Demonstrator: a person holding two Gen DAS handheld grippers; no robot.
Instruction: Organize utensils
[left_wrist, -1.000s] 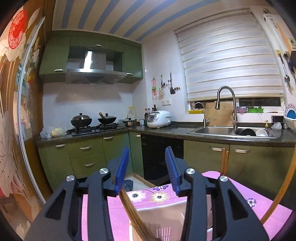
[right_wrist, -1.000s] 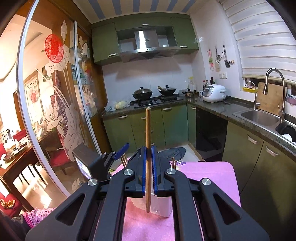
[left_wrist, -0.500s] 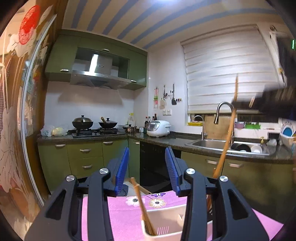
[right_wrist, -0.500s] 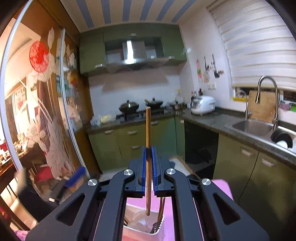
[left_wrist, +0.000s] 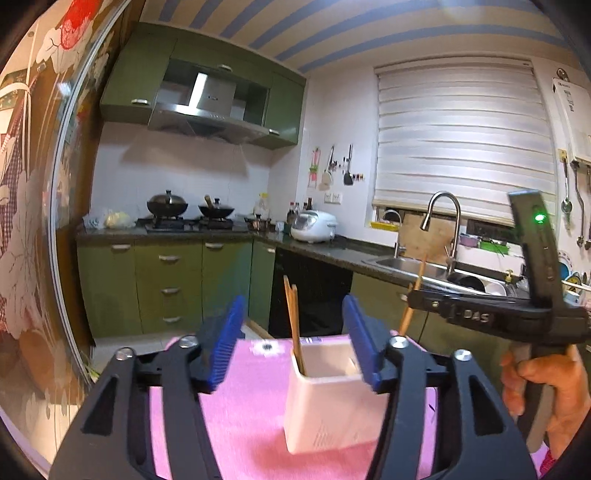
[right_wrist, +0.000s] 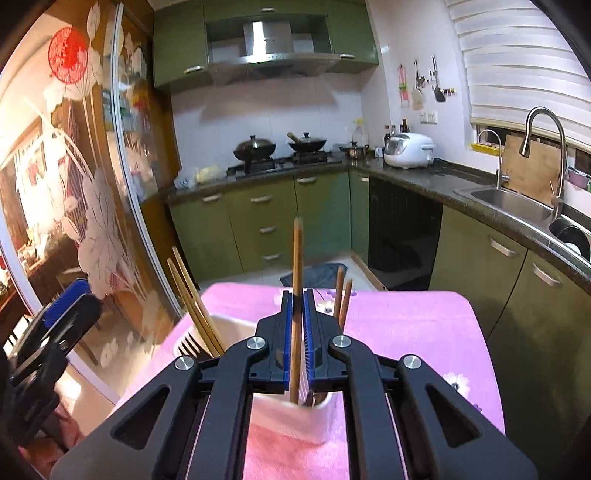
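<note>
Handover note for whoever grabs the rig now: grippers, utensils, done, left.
Right gripper: shut on one chopstick, upright, lower end inside the white holder.
Left gripper: jaws opening, nothing pressed between them; holder just ahead on the pink cloth.
Done: several chopsticks and a fork already stand in the holder.
Left: release this chopstick into the holder. No other loose utensils in view.

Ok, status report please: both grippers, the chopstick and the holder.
Right gripper shut on chopstick, tip inside white holder. Left gripper opening, nothing between pads. Other chopsticks already in holder. Nothing in the way.
</note>
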